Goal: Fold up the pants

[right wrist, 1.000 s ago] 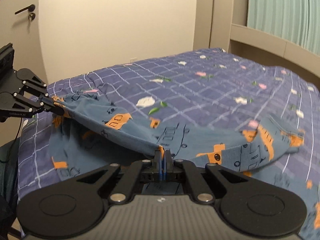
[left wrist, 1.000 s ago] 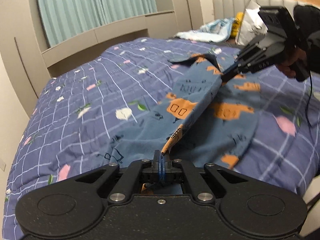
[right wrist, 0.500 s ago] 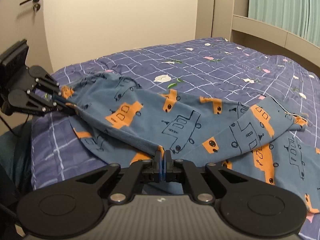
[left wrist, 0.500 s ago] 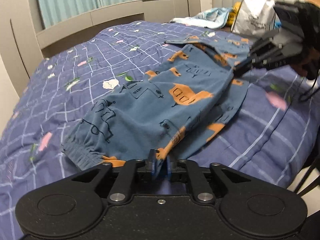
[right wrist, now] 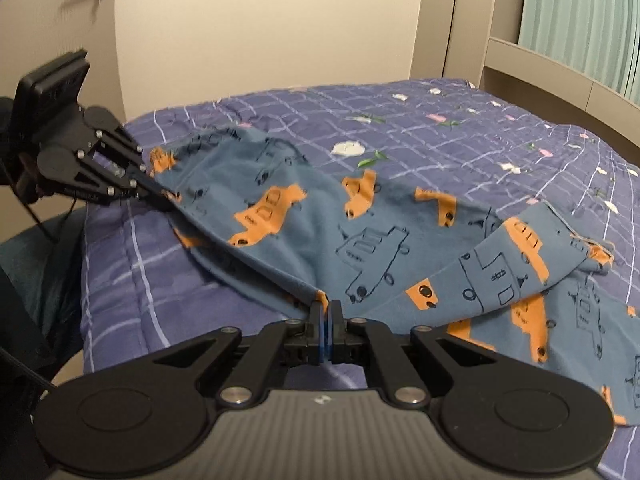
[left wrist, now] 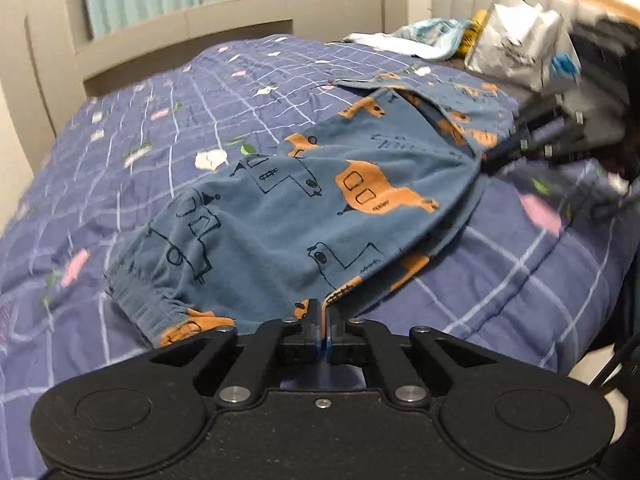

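Note:
Blue pants (left wrist: 300,220) printed with orange and outlined cars lie folded lengthwise on the bed, the upper leg draped over the lower one. The left gripper (left wrist: 322,312) sits low at the near edge by the elastic cuffs. Its jaws are closing to a narrow slit, and the fabric edge rises into their tips. The right wrist view shows the left gripper (right wrist: 164,196) at the far end of the pants (right wrist: 320,232), which come to a point at its tips. My right gripper (right wrist: 326,312) is shut on the folded edge; it appears blurred as the right gripper (left wrist: 490,162) at the waist end.
A purple checked bedspread (left wrist: 160,140) covers the bed. By the padded headboard lie a white plastic bag (left wrist: 516,48) and a light-blue cloth (left wrist: 416,40). A curtained window ledge runs along the far side. A door (right wrist: 60,20) stands beyond the foot; the bed's edge is near both grippers.
The upper pant leg, held taut in the air a second ago, has come down onto the lower leg. Both grippers sank toward the bed; the right one also shifted sideways.

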`<state>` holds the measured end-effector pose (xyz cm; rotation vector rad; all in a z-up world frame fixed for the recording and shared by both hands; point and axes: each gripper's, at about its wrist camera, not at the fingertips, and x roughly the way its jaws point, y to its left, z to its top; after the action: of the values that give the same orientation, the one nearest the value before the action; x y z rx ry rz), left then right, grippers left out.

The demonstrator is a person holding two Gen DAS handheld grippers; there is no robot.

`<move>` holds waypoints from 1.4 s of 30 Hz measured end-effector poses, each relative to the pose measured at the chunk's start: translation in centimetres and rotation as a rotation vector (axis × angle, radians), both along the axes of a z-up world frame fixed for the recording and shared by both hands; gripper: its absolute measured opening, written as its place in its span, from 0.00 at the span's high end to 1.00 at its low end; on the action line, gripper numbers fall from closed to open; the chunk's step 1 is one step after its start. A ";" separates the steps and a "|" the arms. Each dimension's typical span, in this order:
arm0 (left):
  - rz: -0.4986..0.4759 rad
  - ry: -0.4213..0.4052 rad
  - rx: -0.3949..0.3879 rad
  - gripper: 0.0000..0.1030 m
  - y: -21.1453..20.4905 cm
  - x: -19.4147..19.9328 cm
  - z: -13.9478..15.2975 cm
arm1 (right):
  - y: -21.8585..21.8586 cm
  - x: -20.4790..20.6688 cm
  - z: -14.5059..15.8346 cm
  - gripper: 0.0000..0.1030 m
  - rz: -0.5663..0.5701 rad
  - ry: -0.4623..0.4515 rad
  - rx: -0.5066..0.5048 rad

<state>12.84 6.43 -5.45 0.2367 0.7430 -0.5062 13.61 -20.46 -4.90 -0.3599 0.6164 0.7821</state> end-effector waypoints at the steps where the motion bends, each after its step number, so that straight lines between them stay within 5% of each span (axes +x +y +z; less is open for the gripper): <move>1: 0.018 0.016 -0.030 0.75 0.2 0.2 0.2 | -0.1 0.1 -0.2 0.97 -0.005 0.007 0.014; 4: 0.045 0.005 -0.133 0.43 -0.2 0.6 1.6 | -1.3 0.5 0.6 0.84 -0.019 0.024 0.101; 6: 0.046 -0.023 -0.181 0.33 -1.2 1.1 2.3 | -2.2 1.0 1.4 0.50 -0.037 0.022 0.141; 10: 0.024 -0.034 -0.313 0.17 -4.8 3.7 2.6 | -4.3 3.8 3.3 0.31 -0.120 -0.008 0.169; 12: 0.023 -0.008 -0.405 0.09 -6.9 5.9 2.4 | -5.3 5.9 4.0 0.06 -0.171 -0.032 0.158; 17: 0.079 0.086 -0.638 0.03 -11.5 11.2 1.4 | -6.3 14.1 5.7 0.00 -0.293 -0.028 0.054; 22: 0.128 0.138 -0.685 0.10 -15.9 13.7 1.2 | -5.0 22.3 5.8 0.00 -0.356 0.074 0.010; 23: 0.131 0.137 -0.683 0.14 -16.7 13.9 1.3 | -4.3 23.8 5.7 0.01 -0.361 0.095 -0.009; 25: 0.136 0.147 -0.652 0.40 -17.9 14.3 1.4 | -3.1 26.0 5.2 0.04 -0.363 0.123 -0.038; 27: 0.124 0.177 -0.616 0.62 -18.9 14.8 1.3 | -1.6 27.8 4.5 0.20 -0.364 0.158 -0.081; 29: 0.134 0.202 -0.576 0.73 -19.4 15.2 1.2 | -0.2 28.5 3.6 0.25 -0.371 0.182 -0.153; 31: 0.132 0.218 -0.562 0.96 -19.6 15.5 1.0 | 0.6 28.7 2.6 0.34 -0.386 0.180 -0.216; 34: 0.135 0.208 -0.539 1.00 -19.5 15.3 1.0 | 0.5 28.5 2.2 0.55 -0.409 0.183 -0.225; 36: 0.132 0.194 -0.534 1.00 -19.6 15.2 1.4 | 0.1 28.3 2.6 0.86 -0.413 0.175 -0.210; 38: 0.120 0.165 -0.519 1.00 -19.8 15.2 1.8 | -0.5 27.9 3.3 0.95 -0.424 0.150 -0.193; 42: 0.086 0.119 -0.486 1.00 -20.6 14.5 2.8 | -2.5 26.6 4.9 0.98 -0.440 0.104 -0.153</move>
<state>27.29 -14.20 -2.60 -0.2793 0.7192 -0.6066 40.22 -22.93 -0.04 -0.3086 0.8216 0.3345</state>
